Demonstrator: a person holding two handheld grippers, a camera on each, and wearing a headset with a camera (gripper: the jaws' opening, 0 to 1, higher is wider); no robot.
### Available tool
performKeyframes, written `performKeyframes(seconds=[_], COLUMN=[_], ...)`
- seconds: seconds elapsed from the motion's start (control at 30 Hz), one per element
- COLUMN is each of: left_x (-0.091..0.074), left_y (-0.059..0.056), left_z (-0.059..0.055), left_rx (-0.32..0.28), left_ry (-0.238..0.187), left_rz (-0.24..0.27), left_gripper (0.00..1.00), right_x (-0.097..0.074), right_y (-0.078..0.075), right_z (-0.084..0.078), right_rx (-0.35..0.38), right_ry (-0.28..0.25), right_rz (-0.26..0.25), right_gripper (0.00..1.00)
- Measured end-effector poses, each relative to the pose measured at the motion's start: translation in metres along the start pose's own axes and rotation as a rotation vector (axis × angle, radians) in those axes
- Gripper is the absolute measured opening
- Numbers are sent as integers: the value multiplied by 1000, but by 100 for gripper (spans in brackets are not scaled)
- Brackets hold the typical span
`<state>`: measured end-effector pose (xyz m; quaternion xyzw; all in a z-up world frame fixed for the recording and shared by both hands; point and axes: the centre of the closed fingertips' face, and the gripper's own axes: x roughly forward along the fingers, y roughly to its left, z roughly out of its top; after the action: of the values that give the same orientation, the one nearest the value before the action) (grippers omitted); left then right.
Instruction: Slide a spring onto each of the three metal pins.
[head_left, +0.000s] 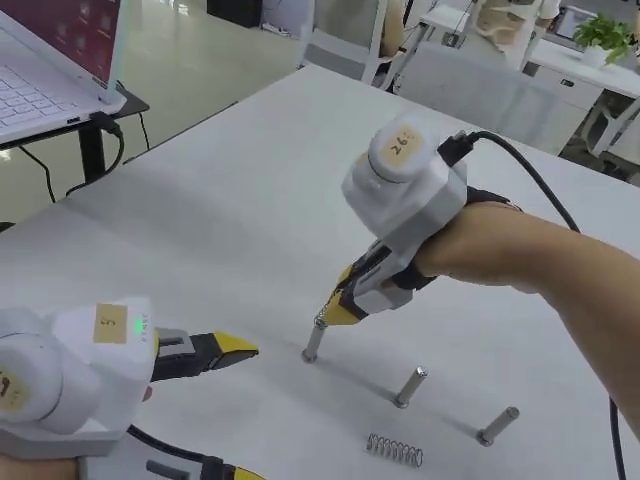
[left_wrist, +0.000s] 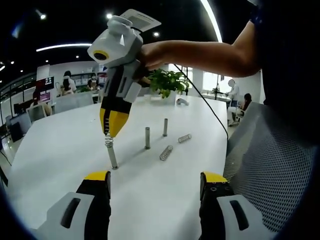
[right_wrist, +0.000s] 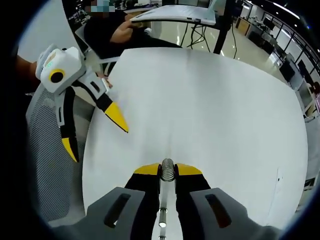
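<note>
Jaws of your right gripper (head_left: 335, 312) pinch the coiled steel spring (left_wrist: 108, 141) upright, seemingly capping the grey metal pin (left_wrist: 113, 159) below (left gripper (left_wrist: 155, 181) gapes).

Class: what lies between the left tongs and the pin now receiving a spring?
Bare table; the left gripper view shows nothing between the left tongs and that pin.
</note>
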<state>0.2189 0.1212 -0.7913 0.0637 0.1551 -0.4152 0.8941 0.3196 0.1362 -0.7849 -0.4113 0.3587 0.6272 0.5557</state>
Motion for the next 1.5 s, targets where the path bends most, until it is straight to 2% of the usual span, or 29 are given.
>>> performKeyframes(seconds=[0.4, 0.57, 0.97, 1.5], left_x=[0, 0, -1, -1], left_y=[-2, -2, -2, -5], left_z=[1, 1, 1, 1], left_rx=[3, 3, 4, 3], left_ry=[-2, -1, -1, 6], left_rz=[-6, -6, -1, -4], left_gripper=[67, 67, 66, 66], right_x=[15, 20, 38, 44], right_y=[1, 2, 4, 9], right_z=[-3, -5, -12, -31], right_rx=[17, 15, -17, -5], right_ry=[44, 60, 136, 215], right_rz=[36, 40, 33, 38], right_gripper=[8, 8, 8, 8])
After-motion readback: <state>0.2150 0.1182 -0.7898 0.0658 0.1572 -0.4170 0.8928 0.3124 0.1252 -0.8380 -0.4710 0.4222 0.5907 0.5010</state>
